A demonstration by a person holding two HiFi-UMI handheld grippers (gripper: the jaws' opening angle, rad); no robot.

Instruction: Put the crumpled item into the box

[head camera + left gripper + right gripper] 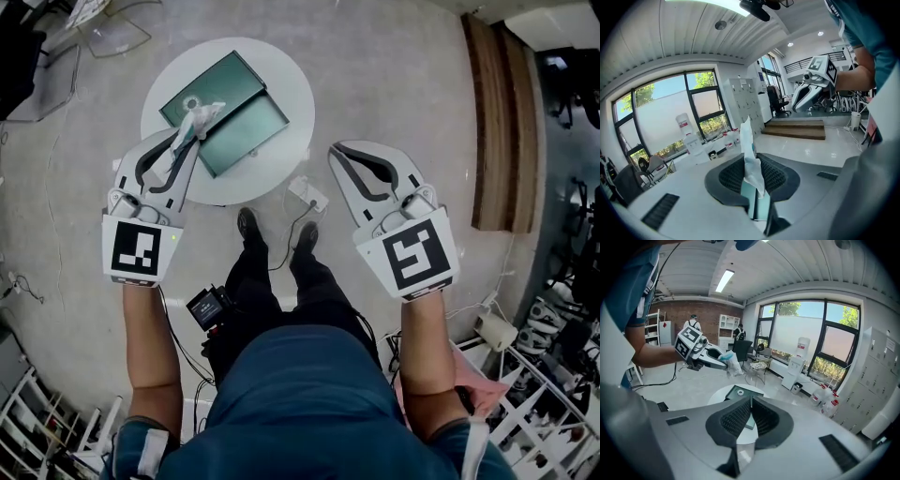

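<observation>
A: Where do we have the item [202, 113]?

B: In our left gripper [190, 131], pinched between the two pads. In the left gripper view it is a crumpled white strip that sticks up past the fingertips, with a bit of teal on it.

A: And against the box [236, 92]?

B: The box lies open in the upper left of the head view, on the round white table [286, 70]. There the item overlaps the box's left part. In the right gripper view we see it hanging from the left gripper's tips in the upper left of the frame, clear of the table — not in the box.

A: Anything in the box?

B: A small white ring [191, 103] sits in its left half.

A: And our right gripper [339, 151]?

B: It is centre right in the head view, off the table's edge. Its jaws are closed together on nothing — through the slit between them we see only the box and table below.
</observation>
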